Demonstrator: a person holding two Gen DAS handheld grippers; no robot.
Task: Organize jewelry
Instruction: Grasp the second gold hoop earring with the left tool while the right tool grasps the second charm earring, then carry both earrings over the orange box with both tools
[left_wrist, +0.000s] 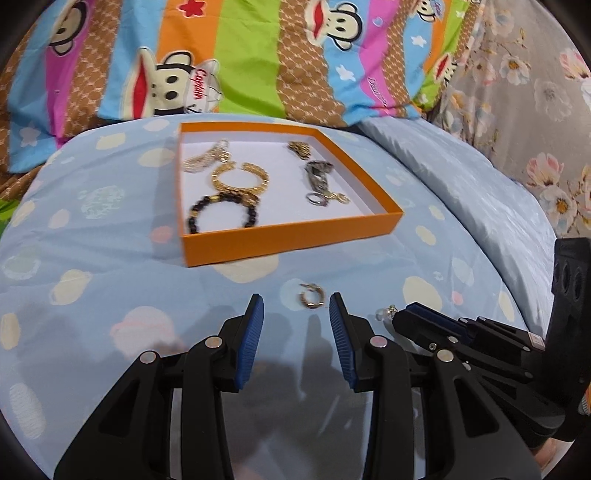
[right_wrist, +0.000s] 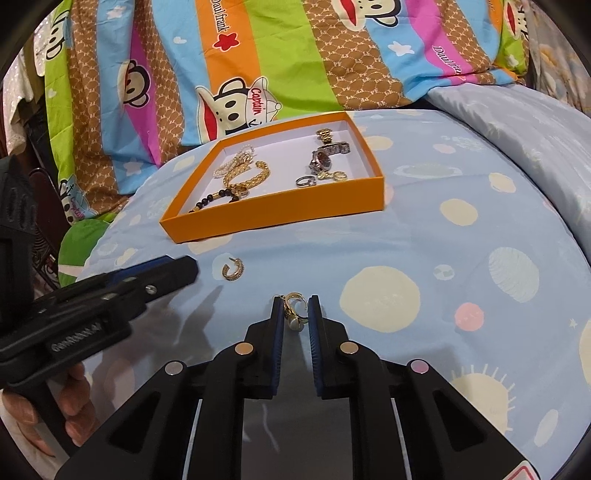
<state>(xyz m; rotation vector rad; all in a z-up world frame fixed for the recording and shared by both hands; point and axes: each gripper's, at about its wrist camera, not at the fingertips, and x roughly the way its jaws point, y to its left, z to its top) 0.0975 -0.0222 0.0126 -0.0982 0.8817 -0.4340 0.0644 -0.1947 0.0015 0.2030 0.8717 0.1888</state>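
My left gripper (left_wrist: 296, 308) is wide open, its jaws flanking a hoop (left_wrist: 312, 295) on the sheet (left_wrist: 110, 280). My right gripper (right_wrist: 296, 308) is clamped on a ring (right_wrist: 294, 312), with the box (right_wrist: 280, 210) ahead.

Left gripper (left_wrist: 296, 308) gapes wide around a gold earring (left_wrist: 312, 295)

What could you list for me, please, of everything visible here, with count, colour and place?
Box: one, orange, shallow, on the bedcover.
Bracelets: several, gold, pearl and black bead, left in box.
Watches: two, gold and silver, right in box.
Rings: a few, silver and gold, box front right.
Hoop earring: one, gold, on bedcover before box.
Pearl ring: one, gold, between right jaws.
Bedcover: one, pale blue, spotted.
Monkey quilt: one, striped, behind.
Left gripper: black and blue, open, facing the earring.
Right gripper: closed on pearl ring.
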